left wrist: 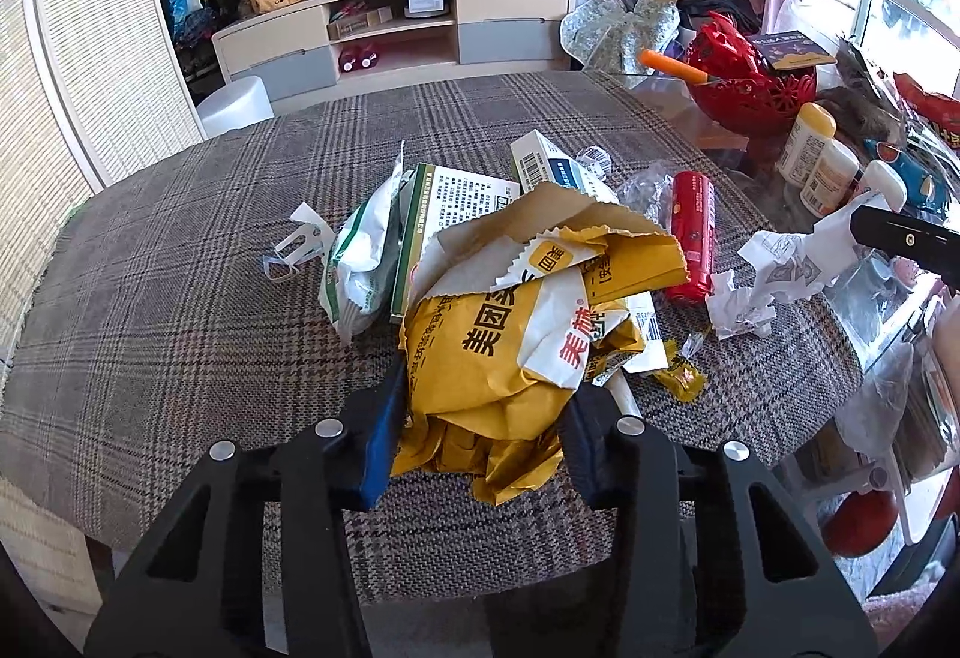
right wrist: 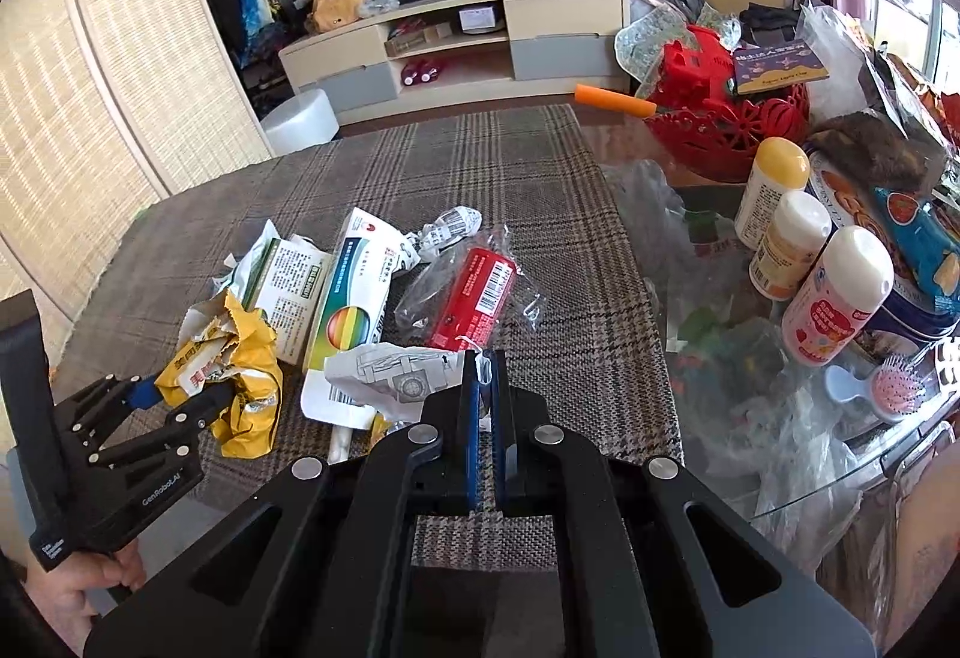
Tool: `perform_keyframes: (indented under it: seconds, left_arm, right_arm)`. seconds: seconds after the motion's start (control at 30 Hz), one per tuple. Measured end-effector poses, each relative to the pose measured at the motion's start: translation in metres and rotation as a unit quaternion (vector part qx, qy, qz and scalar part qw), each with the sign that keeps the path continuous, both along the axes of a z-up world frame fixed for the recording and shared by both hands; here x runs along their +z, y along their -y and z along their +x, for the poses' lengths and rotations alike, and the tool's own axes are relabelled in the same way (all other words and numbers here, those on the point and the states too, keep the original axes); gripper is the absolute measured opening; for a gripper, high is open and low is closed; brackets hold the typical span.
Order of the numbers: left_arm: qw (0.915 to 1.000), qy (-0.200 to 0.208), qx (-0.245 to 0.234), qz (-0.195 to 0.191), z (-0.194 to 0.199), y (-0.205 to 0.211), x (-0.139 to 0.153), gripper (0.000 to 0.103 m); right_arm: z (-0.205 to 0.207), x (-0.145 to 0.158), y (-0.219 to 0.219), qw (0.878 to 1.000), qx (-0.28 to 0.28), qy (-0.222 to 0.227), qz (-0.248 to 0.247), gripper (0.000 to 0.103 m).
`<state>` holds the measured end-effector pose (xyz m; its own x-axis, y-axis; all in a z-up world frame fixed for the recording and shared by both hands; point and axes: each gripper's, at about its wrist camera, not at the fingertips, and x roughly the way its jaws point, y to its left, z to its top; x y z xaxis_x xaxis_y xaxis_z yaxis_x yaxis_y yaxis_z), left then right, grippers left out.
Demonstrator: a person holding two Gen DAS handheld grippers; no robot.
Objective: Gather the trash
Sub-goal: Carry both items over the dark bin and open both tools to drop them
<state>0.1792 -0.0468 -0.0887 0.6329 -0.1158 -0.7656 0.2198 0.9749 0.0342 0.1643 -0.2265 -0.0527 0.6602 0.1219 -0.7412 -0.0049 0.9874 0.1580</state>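
On the left, the left gripper (left wrist: pixel 480 418) clenches a crumpled yellow paper bag (left wrist: pixel 510 358) between its blue pads, the bag resting on the checked tablecloth (left wrist: pixel 180 298). Behind the bag lie a white and green pouch (left wrist: pixel 360 262) and a green-edged box (left wrist: pixel 444 214), touching one another, with a white box (left wrist: pixel 558 166) further back. To the right of these a red tube (left wrist: pixel 693 232) lies on the cloth in clear wrapping. Next, the right gripper (right wrist: pixel 485 358) is clamped on a crumpled white paper (right wrist: pixel 390 376), its pads nearly together on the paper's edge. Furthest right, on the bare glass tabletop (right wrist: pixel 708 250), stand three bottles (right wrist: pixel 834 298) near a red basket (right wrist: pixel 726 130).
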Motion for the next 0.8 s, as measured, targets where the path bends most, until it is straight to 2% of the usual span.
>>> perform_keyframes:
  seconds: [0.23,0.43,0.57,0.8]
  left_arm:
    - [0.9998,0.015,0.009,-0.003,-0.042,-0.017,0.023,0.043]
    - [0.9997,0.019,0.006,-0.011,-0.100,-0.025,0.028,0.043]
    - [0.9995,0.006,0.006,-0.030,-0.138,-0.031,0.019,0.044]
    - [0.9981,-0.036,0.000,-0.050,-0.185,-0.029,-0.023,0.045]
  right_arm:
    - [-0.025,0.011,-0.016,1.000,0.023,0.009,0.001,0.005]
    - [-0.076,0.002,-0.031,1.000,0.029,0.009,0.004,0.005]
    - [-0.115,-0.008,-0.040,0.999,0.033,0.005,0.016,0.005]
    - [-0.160,-0.035,-0.060,0.999,0.036,-0.015,-0.021,0.005]
